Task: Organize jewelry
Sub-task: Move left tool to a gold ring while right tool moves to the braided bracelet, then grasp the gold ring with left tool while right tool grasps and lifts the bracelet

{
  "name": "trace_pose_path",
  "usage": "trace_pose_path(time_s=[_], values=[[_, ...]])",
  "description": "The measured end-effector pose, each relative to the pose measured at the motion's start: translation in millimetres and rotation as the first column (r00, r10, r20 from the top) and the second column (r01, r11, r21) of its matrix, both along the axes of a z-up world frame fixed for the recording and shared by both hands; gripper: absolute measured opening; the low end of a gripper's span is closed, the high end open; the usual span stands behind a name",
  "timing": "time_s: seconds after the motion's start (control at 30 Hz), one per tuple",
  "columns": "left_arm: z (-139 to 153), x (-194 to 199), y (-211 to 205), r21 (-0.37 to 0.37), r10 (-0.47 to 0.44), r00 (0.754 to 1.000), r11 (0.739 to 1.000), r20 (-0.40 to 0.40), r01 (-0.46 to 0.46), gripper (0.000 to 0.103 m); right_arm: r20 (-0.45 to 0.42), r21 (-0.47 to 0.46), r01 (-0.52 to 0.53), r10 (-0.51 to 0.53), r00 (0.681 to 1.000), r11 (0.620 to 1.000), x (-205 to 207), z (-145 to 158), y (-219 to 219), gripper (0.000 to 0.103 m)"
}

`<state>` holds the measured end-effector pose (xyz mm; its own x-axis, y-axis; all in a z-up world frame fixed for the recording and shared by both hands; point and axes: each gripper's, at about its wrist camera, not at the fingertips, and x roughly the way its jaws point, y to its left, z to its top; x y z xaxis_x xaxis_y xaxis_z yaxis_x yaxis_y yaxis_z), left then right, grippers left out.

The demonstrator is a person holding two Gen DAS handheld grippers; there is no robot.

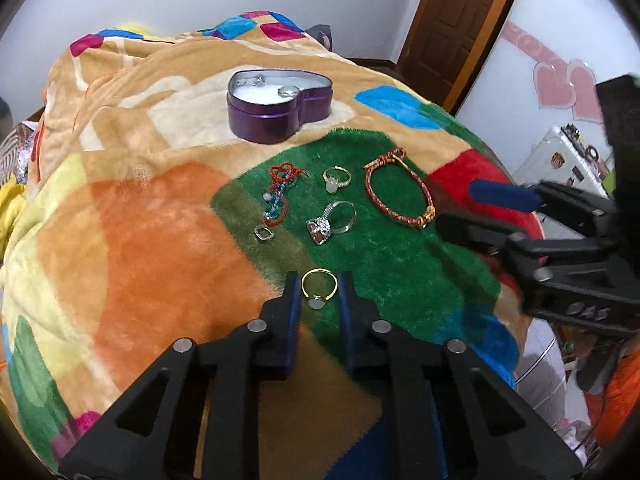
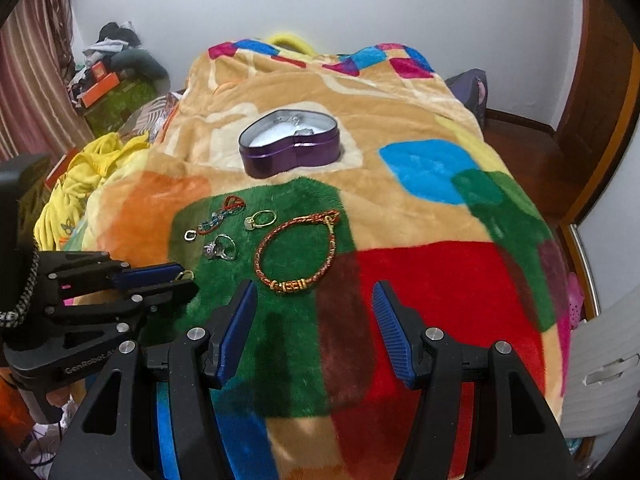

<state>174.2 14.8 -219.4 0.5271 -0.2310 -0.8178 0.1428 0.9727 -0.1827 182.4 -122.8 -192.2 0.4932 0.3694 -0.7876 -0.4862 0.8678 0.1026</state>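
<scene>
Gold ring (image 1: 319, 285) sits between your left gripper (image 1: 319, 286) fingers, on the near edge of the green patch of the blanket (image 1: 132, 240). The fingers stand on either side of it with a little gap showing, so the left gripper reads as released, bracketing the ring without pinching it yet. Your right gripper (image 2: 316, 300) is spread wide and holds nothing, hovering near the braided red bracelet (image 2: 298, 248).

Expect the ring to be very light, stiff and smooth, so it will likely skate or flip if one pad touches first. It lies flat in deep plush, which gives way under pressure; press down a little and close across the band's sides, not on the small pale stone at its near end. Close slowly and evenly.

The heart-shaped purple tin (image 1: 280, 106) lies farther back on the tan part of the blanket, lid off, with a few silver pieces already inside. Other pieces remain on the green patch: a beaded strand (image 1: 276, 196) to the left, two stone rings (image 1: 332, 222) in the middle, a small silver loop (image 1: 264, 233).
</scene>
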Motion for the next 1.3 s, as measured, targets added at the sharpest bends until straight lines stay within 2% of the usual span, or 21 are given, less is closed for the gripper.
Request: trace_pose_path(time_s=[0.27, 0.47, 0.67, 0.7, 0.97, 1.3], values=[[4, 3, 7, 0.004, 0.022, 0.999, 1.0, 0.023, -0.022, 0.017, -0.038, -0.026, -0.021, 0.02, 0.999, 0.999, 16, -18, 17, 0.056], [3, 3, 7, -0.001, 0.029, 0.999, 1.0, 0.024, -0.029, 0.017, 0.012, -0.053, -0.028, 0.029, 1.0, 0.998, 14, -21, 23, 0.056], [5, 4, 9, -0.005, 0.037, 0.999, 0.999, 0.026, -0.036, 0.017, 0.02, -0.05, -0.052, 0.053, 0.998, 0.997, 16, -19, 22, 0.024], [5, 4, 9, -0.004, 0.038, 0.999, 0.999, 0.028, -0.038, 0.017, 0.023, -0.056, -0.057, 0.058, 0.998, 0.997, 16, -18, 22, 0.022], [23, 2, 15, 0.005, 0.059, 0.996, 0.998, 0.072, -0.06, 0.017, 0.034, -0.052, -0.07, 0.072, 0.997, 0.996, 14, -12, 24, 0.018], [56, 2, 22, 0.008, 0.076, 0.985, 0.997, 0.157, -0.078, 0.017, 0.107, 0.011, -0.047, 0.045, 0.993, 0.999, 12, 22, 19, 0.018]])
